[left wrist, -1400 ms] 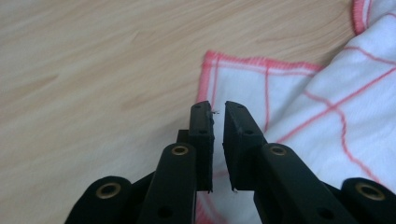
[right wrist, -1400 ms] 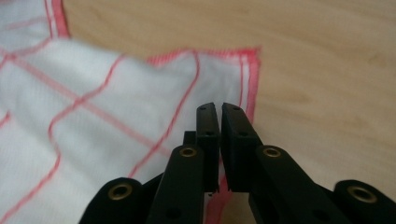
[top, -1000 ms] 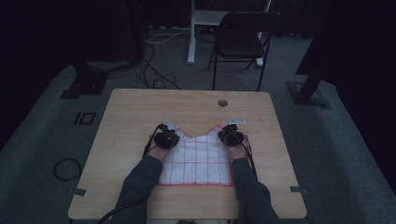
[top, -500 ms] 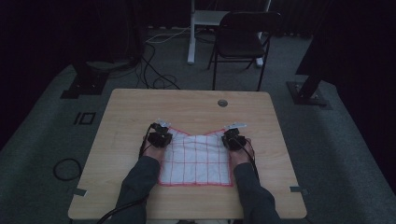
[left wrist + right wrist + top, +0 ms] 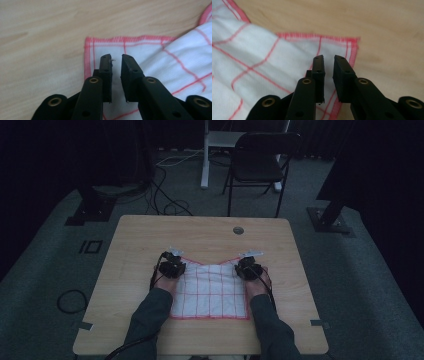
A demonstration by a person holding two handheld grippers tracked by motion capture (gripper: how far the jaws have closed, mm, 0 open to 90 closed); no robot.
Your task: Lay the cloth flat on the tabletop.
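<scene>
Here, both forearms reach forward side by side; the left gripper (image 5: 172, 265) and right gripper (image 5: 248, 266) rest over the far corners of a red-checked cloth (image 5: 210, 292). Their jaws have just been opening and stand slightly parted, the cloth lying beneath them, ungripped.

Left gripper (image 5: 116, 60) over a corner of the checked cloth (image 5: 155, 55).

Two black jaws rise from the bottom of the frame to its centre, a narrow gap between them; they have just been opening, and nothing is pinched between them. Under and behind the tips lies a white cloth with red grid lines and a red stitched hem, its corner at centre left. A raised fold fills the right side. The wooden table (image 5: 45, 37) covers the top and left.
</scene>
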